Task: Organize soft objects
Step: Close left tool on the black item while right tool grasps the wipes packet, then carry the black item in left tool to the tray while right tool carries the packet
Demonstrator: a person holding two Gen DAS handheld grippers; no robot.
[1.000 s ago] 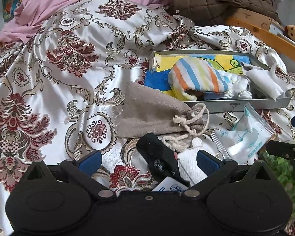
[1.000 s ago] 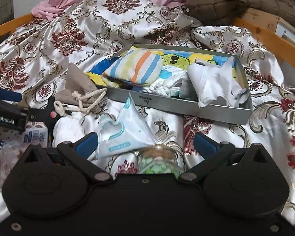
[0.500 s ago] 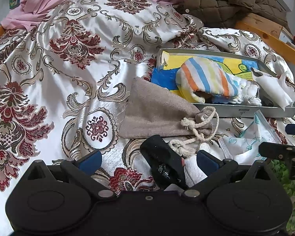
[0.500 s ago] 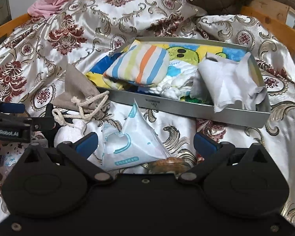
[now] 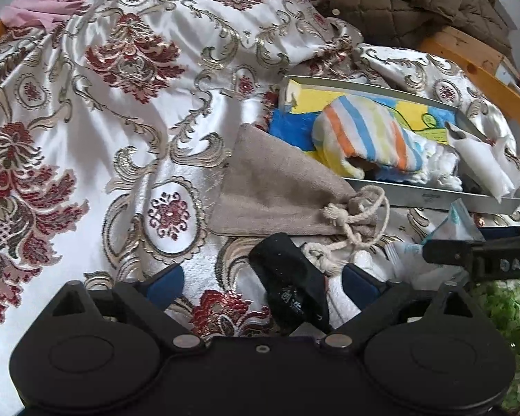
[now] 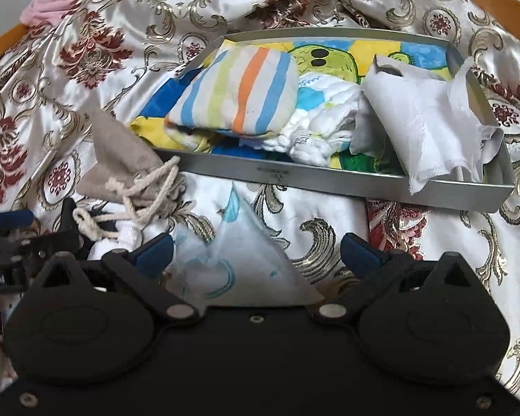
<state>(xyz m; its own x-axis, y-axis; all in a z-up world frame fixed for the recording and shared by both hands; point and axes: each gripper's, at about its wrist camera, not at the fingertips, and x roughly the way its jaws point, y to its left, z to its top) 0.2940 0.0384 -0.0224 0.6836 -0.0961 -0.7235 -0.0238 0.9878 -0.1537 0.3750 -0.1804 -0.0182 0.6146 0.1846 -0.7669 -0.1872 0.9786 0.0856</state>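
Both tongs are wide but closing, left gripper around a black sock, right gripper around a plastic packet, neither pinched yet, so next is probably grip and lift into the tray just beyond.

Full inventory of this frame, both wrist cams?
tray: 1, grey metal, on bedspread
striped cloth: 1, orange, blue and yellow stripes, in tray, left side
white cloth: 1, in tray, right end
drawstring pouch: 1, beige, beside tray
plastic packet: 1, clear with blue print, between the right jaws
black item: 1, between the left jaws
bedspread: 1, white, red floral
quilted jacket: 1, brown, far right
left gripper: jaws closing, not yet gripping
right gripper: jaws closing, not yet gripping
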